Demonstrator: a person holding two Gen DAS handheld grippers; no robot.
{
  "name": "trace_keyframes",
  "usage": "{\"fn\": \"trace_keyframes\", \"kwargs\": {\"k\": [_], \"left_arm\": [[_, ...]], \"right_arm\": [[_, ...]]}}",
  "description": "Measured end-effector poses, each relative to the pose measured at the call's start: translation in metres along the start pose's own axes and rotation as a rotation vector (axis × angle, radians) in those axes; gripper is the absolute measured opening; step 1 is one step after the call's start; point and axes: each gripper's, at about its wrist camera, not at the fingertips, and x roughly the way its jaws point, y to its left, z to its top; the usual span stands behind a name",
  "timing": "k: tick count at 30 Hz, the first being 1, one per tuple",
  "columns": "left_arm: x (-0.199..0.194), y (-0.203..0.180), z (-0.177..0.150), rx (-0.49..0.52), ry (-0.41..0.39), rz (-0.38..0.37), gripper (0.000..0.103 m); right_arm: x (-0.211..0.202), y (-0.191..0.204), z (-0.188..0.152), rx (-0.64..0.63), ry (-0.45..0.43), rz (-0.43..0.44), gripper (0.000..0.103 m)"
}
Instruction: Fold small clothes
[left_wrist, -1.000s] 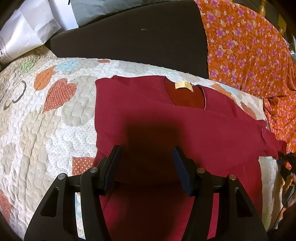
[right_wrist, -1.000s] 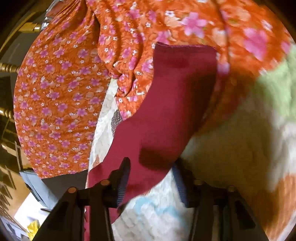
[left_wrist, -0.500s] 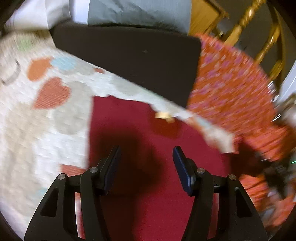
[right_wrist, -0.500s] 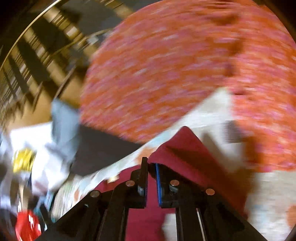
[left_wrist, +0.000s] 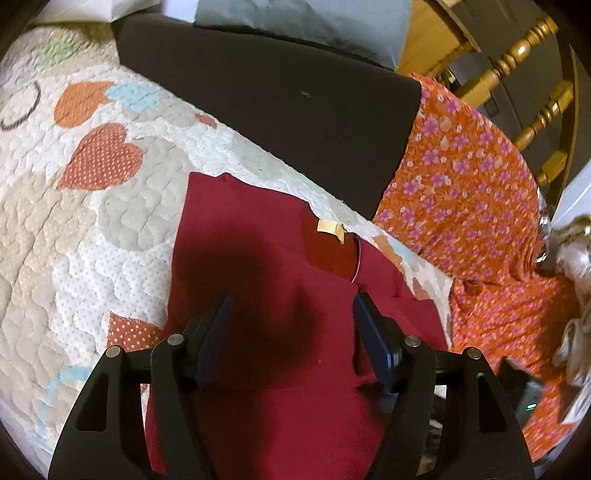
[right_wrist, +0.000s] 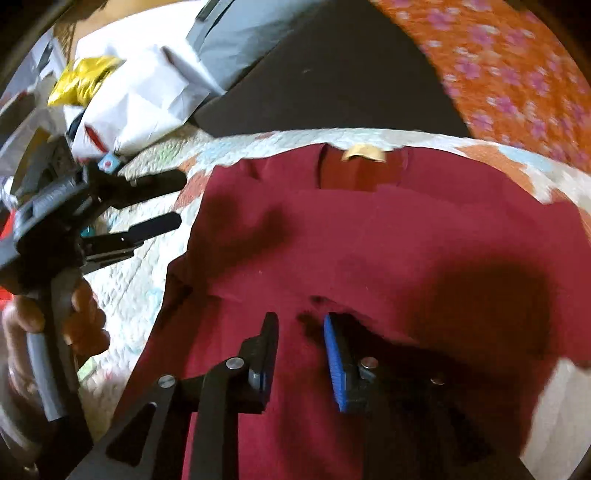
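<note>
A dark red shirt lies flat on the heart-patterned quilt, collar and tan label at the far edge. Both sleeves are folded in over the body. My left gripper is open and empty, hovering over the shirt's middle. In the right wrist view the shirt fills the centre and my right gripper is open just above the folded-in sleeve edge, holding nothing. The left gripper shows there at the left, open, over the quilt beside the shirt.
A dark cushion sits behind the quilt. Orange floral cloth lies to the right. A wooden chair back stands at the far right. White bags and a yellow wrapper are at the far left.
My right gripper carried the right sleeve across onto the shirt body and opened, letting it go. My left gripper shifted slightly and stayed open.
</note>
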Motion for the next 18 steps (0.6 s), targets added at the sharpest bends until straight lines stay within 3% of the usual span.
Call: {"fn": "trace_keyframes", "kwargs": {"k": [5,12,14,16,18], "left_arm": [[0.005,-0.005,-0.004,0.025,0.018,0.006,0.067],[-0.001,-0.007,-0.003,0.038,-0.004,0.026,0.067],[-0.001,-0.005,-0.001,0.034,0.000,0.031,0.067],[-0.004,-0.004,0.002,0.029,-0.013,0.036,0.067],[-0.011,0.001,0.007,0.011,-0.035,0.032,0.067]], "right_arm": [[-0.043,-0.046,-0.018,0.193,-0.119,0.028,0.033],[-0.041,-0.105,-0.015,0.529,-0.193,0.148,0.034],[-0.042,-0.104,-0.011,0.536,-0.220,0.174,0.033],[-0.041,-0.089,0.002,0.463,-0.230,0.125,0.014],[-0.037,-0.070,0.020,0.395,-0.235,0.108,0.012]]}}
